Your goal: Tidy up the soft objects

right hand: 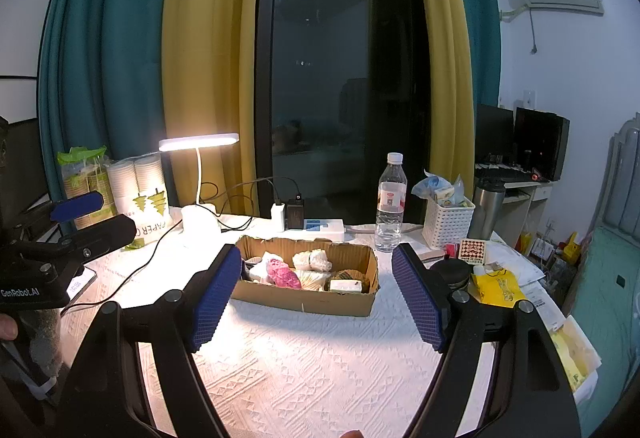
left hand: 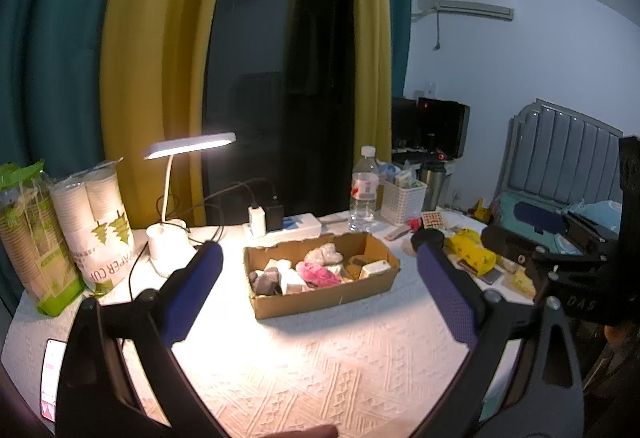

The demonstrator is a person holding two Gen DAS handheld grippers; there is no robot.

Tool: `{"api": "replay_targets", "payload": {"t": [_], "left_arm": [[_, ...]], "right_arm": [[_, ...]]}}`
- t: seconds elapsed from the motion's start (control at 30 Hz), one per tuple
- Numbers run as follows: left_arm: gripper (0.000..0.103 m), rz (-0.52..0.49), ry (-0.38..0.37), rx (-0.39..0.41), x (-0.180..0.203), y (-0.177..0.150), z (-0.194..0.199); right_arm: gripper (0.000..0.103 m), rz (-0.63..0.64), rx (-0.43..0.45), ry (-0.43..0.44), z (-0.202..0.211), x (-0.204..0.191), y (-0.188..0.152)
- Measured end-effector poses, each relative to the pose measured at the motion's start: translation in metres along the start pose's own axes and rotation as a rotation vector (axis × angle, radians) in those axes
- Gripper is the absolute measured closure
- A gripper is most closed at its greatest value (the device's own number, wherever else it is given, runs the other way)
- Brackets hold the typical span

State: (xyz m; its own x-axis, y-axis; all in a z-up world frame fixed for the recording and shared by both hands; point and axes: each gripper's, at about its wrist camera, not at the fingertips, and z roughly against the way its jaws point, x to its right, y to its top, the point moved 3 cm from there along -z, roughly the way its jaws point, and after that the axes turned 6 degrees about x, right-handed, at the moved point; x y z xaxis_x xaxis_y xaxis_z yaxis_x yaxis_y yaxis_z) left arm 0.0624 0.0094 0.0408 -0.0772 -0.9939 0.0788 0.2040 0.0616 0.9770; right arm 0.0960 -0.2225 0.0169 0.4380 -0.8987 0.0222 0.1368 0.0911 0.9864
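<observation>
We see a cardboard box [left hand: 322, 280] lying on the white textured tablecloth [left hand: 320, 366], straight ahead at twelve o'clock from both cameras. Inside it sits a jumble of soft things: a pink fluffy piece [right hand: 283, 273] near the middle, a grey bundle [left hand: 267, 280] at the box's nine o'clock end, and several white and cream rolled pieces [right hand: 313, 260] between and behind them.

We hold the left gripper [left hand: 320, 288] above the cloth with its jaws spread wide and nothing between them; its blue pads [left hand: 192, 298] frame the box from either side without touching it. The right gripper [right hand: 316, 298] is likewise wide open and empty, its pads flanking the same box.

At ten o'clock a lit desk lamp [right hand: 199, 174] stands beside stacked paper cups [left hand: 102, 222]. At one o'clock stand a water bottle [right hand: 391, 204] and a white basket [right hand: 447, 220], with a yellow bag [right hand: 497, 288] at two o'clock near the table's edge.
</observation>
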Motion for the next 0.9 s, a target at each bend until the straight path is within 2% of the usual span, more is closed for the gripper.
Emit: {"api": "replay_targets", "payload": {"t": [0.9], "left_arm": [[0.004, 0.002, -0.001, -0.001, 0.0020, -0.0006, -0.0003]], "right_arm": [[0.023, 0.001, -0.004, 0.002, -0.0006, 0.0003, -0.0018]]}}
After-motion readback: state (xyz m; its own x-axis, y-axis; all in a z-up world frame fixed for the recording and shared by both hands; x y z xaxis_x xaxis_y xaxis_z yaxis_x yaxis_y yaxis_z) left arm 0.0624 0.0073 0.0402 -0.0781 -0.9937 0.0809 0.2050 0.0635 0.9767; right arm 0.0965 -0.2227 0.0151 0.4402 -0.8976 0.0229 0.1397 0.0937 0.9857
